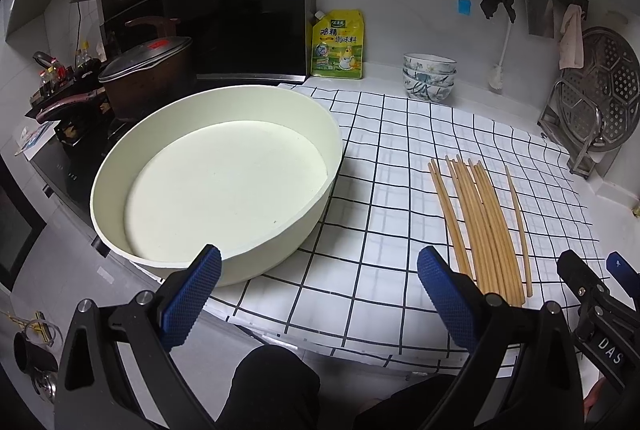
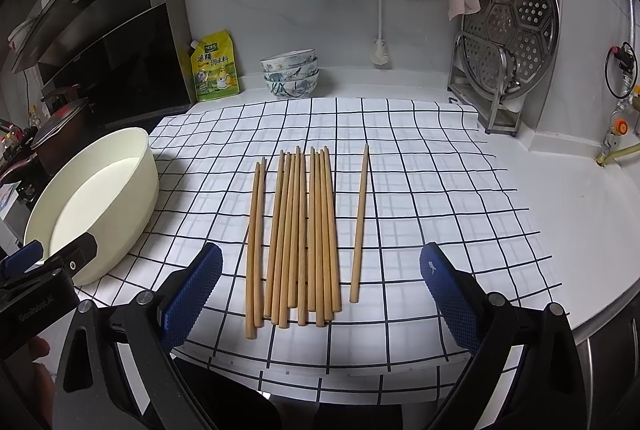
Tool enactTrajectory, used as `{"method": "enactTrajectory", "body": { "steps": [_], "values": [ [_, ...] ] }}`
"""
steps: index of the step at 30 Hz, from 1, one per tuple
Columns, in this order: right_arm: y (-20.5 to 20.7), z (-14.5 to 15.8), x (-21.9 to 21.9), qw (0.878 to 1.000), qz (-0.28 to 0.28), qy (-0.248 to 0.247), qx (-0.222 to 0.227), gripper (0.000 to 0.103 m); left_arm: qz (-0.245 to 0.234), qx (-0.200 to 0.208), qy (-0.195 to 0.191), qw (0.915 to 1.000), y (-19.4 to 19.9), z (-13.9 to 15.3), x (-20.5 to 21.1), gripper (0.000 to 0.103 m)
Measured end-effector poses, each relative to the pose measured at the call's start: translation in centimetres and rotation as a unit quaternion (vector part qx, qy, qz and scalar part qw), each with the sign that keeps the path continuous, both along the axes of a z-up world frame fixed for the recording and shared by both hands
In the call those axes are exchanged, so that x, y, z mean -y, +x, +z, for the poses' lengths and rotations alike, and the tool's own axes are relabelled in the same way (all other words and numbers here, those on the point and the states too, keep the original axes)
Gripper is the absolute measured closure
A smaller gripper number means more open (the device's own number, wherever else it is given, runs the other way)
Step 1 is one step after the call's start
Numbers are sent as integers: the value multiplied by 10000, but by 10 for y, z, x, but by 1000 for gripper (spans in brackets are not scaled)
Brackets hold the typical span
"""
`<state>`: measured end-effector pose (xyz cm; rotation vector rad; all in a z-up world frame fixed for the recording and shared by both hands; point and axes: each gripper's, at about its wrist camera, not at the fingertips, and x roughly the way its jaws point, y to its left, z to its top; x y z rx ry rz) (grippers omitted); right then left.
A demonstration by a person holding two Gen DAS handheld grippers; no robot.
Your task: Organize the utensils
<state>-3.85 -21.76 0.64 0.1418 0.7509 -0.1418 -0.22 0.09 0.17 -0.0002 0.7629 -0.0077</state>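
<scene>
Now both hand-held grippers, left (image 1: 319, 278) and right (image 2: 321, 276), wide apart, empty, above the chopsticks (image 2: 296, 234).

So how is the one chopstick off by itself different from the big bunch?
The lone chopstick lies apart on the right, touching nothing; the bunch lies packed side by side, many touching. The lone chopstick tilts a little; the bunch runs nearly straight toward the wall. Both are plain wood, look about the same length, and lie flat on the checked cloth.
</scene>
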Motion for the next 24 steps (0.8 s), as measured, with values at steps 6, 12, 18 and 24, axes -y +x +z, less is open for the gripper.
{"method": "enactTrajectory", "body": {
  "steps": [6,12,18,24],
  "values": [
    [0,0,0,10000,-5,-2,1,8,-2,-26,-8,10000,0,-2,0,6],
    [0,0,0,10000,-19,-8,5,8,-9,-24,-3,10000,-1,-2,0,6],
    [0,-1,0,10000,-15,25,-13,8,0,-39,-5,10000,0,-3,0,6],
    [-1,-2,1,10000,-19,28,-4,8,-6,-52,-3,10000,0,-4,0,6]
  ]
}}
